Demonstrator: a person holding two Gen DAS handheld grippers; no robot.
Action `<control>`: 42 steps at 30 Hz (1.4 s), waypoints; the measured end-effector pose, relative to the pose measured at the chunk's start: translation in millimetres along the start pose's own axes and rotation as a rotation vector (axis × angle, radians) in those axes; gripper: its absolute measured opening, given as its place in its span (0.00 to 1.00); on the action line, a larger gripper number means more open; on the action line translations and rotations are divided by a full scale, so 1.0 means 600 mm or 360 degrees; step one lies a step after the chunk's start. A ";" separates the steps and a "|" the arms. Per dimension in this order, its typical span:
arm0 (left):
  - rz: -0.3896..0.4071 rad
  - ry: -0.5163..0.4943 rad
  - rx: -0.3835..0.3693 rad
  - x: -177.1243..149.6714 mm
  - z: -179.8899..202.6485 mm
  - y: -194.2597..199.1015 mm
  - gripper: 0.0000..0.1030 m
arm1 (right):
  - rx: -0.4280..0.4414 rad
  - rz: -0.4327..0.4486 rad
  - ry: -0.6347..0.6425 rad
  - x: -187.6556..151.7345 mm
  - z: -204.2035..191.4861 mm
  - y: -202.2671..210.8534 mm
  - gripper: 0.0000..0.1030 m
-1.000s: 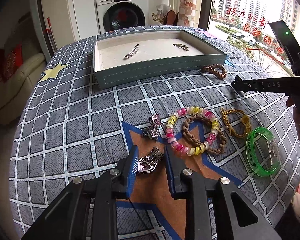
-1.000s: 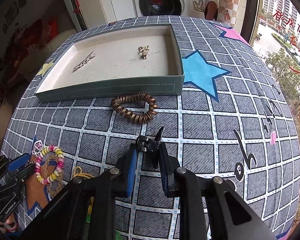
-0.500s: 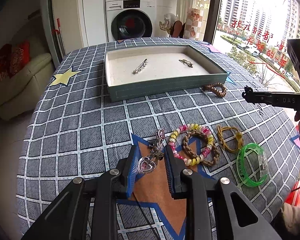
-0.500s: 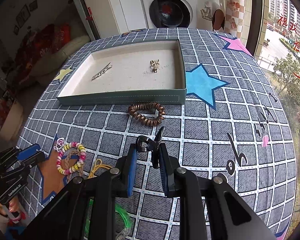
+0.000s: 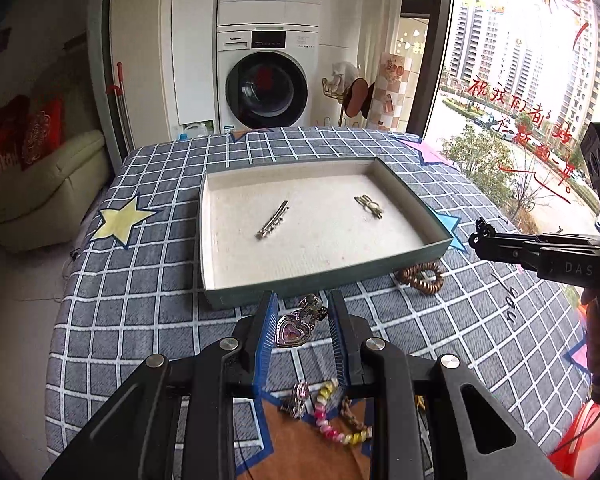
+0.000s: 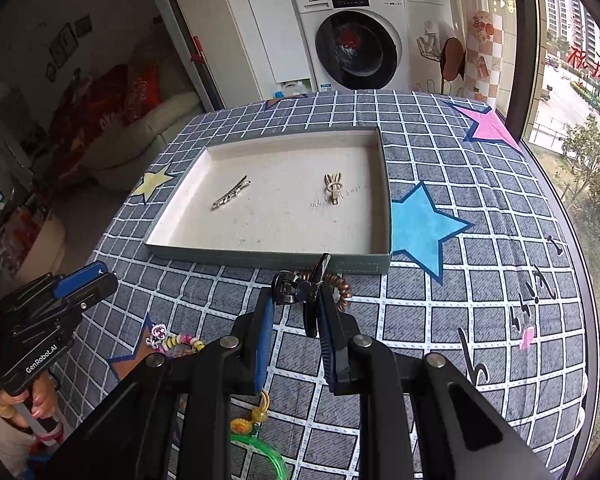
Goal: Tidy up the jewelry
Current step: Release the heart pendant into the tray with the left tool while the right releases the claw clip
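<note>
My left gripper [image 5: 302, 301] is shut on a silver hair clip with a pink heart stone [image 5: 293, 330], held in the air just short of the tray's near wall. The right gripper [image 6: 296, 300] is shut on a black claw clip [image 6: 300, 289], also lifted, before the tray's front right corner. The shallow grey-green tray [image 5: 420, 255] [image 6: 260, 258] holds a silver clip [image 5: 272, 221] [image 6: 231, 193] and a gold bunny clip [image 5: 369, 205] [image 6: 334, 188]. Each gripper shows in the other's view: the right gripper [image 5: 480, 236] and the left gripper [image 6: 96, 274].
A copper coil hair tie [image 5: 420, 276] [image 6: 342, 286] lies against the tray's front wall. Under and behind the grippers lie a beaded bracelet [image 5: 332, 428] [image 6: 184, 340], a pink charm clip [image 5: 298, 398] [image 6: 157, 334], a yellow cord [image 6: 256, 416] and a green bangle [image 6: 268, 456]. A washing machine stands beyond the checked tablecloth.
Both grippers have risen from the cloth with their clips. The left one has carried the heart clip away from the bracelets toward the tray's near wall.
</note>
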State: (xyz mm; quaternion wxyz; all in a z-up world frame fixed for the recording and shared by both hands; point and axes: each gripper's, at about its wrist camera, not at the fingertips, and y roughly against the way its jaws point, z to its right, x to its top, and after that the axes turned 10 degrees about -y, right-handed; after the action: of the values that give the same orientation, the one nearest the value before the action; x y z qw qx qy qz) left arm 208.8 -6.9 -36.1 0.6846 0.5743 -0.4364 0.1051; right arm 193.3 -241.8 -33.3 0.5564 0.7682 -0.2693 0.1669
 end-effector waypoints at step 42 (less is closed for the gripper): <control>-0.0307 0.0001 0.0202 0.079 -0.022 -0.290 0.38 | -0.0075 -0.0191 0.0024 0.122 0.012 -0.252 0.23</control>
State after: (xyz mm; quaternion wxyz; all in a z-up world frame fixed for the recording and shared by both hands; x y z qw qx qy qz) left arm 355.6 -67.7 -122.6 0.6539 0.6558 -0.3713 0.0664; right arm 342.0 -229.8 -110.4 0.5854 0.7682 -0.2225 0.1327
